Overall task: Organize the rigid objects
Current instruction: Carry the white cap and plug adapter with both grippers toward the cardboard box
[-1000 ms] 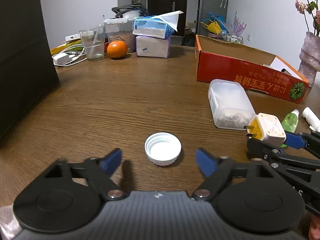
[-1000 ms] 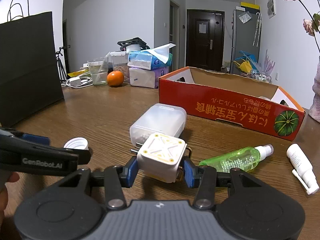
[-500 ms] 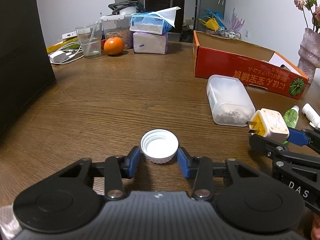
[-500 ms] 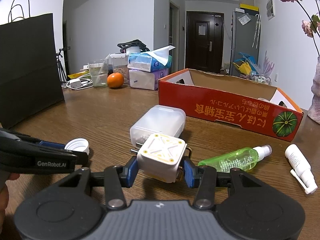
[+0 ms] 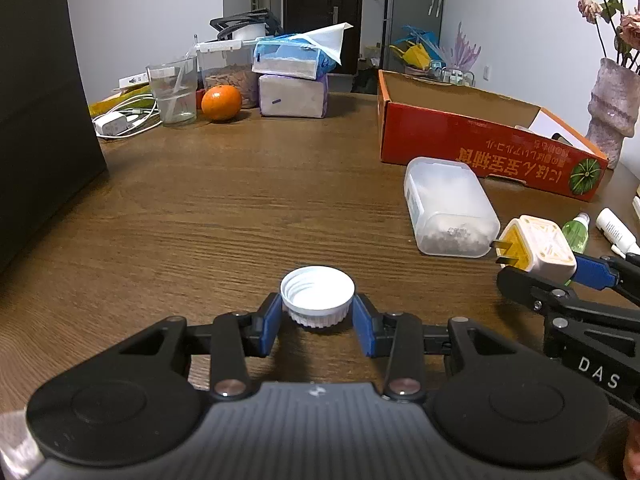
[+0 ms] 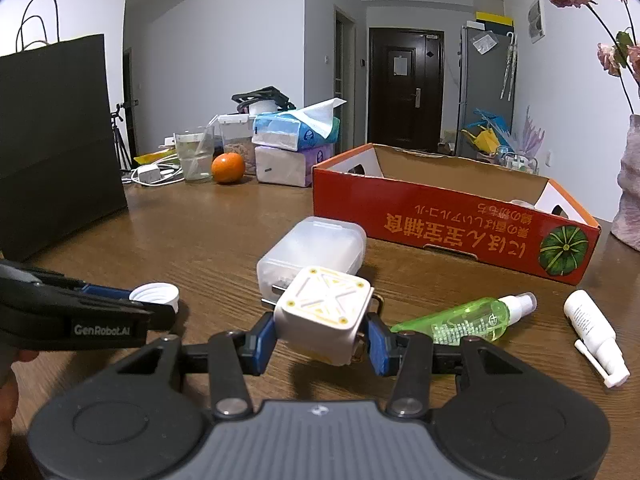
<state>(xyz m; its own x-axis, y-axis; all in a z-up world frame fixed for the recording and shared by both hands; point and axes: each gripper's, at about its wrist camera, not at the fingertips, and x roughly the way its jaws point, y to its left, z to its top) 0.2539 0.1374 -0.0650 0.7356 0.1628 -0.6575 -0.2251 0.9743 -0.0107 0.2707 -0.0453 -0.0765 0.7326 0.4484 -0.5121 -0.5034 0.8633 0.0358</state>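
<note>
Left claw [image 5: 317,316] has just been closing and now pinches the white bottle cap [image 5: 317,295] on the desk [image 5: 240,208]; right claw [image 6: 322,336] grips the plug adapter [image 6: 324,312].

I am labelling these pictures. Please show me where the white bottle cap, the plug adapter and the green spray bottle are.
white bottle cap [image 5: 317,294]: left wrist view, open inside.
plug adapter [image 6: 324,314]: right wrist view, white top face.
green spray bottle [image 6: 468,318]: right wrist view, green body.

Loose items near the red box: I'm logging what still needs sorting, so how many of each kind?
White bottle cap: 1
Plug adapter: 1
Frosted plastic container: 1
Green spray bottle: 1
White spray bottle: 1
Total: 5
</note>
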